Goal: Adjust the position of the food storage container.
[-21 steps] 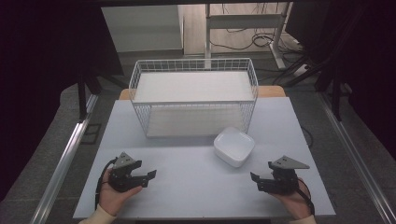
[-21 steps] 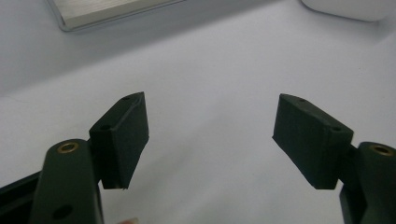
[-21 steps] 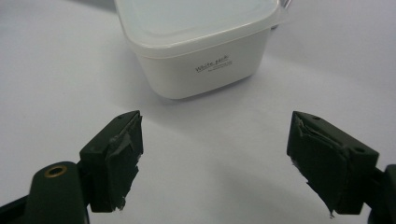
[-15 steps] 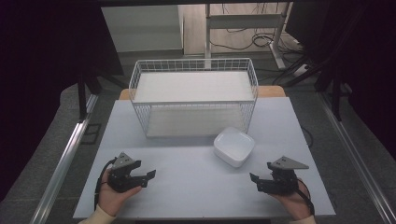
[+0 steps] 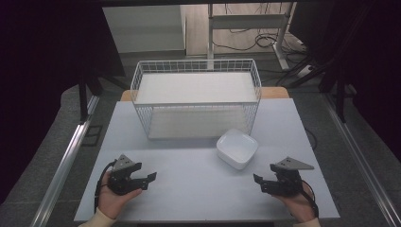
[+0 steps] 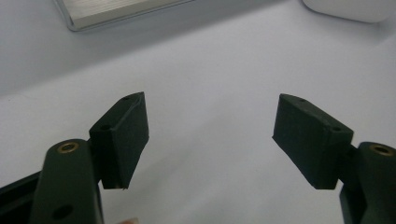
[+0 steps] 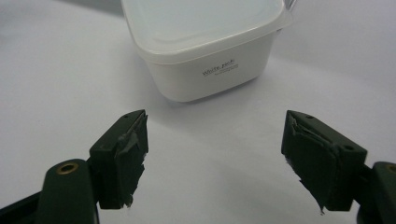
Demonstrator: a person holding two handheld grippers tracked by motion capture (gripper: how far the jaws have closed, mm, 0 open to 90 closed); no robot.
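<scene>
Pale grey table (image 5: pixel 189 189), wire basket (image 5: pixel 196 97) at its far side | white lidded container (image 5: pixel 237 148) stands just in front of basket's right end, unmoved | left gripper (image 5: pixel 146 177) near-left, jaws wide, nothing between | right gripper (image 5: pixel 260 182) near-right, jaws wide, facing container, apart from it | both hands unchanged from earlier frames

Grey floor (image 5: pixel 61 137), dark curtains (image 5: pixel 47 47), cables (image 5: pixel 246 40) behind table.
</scene>
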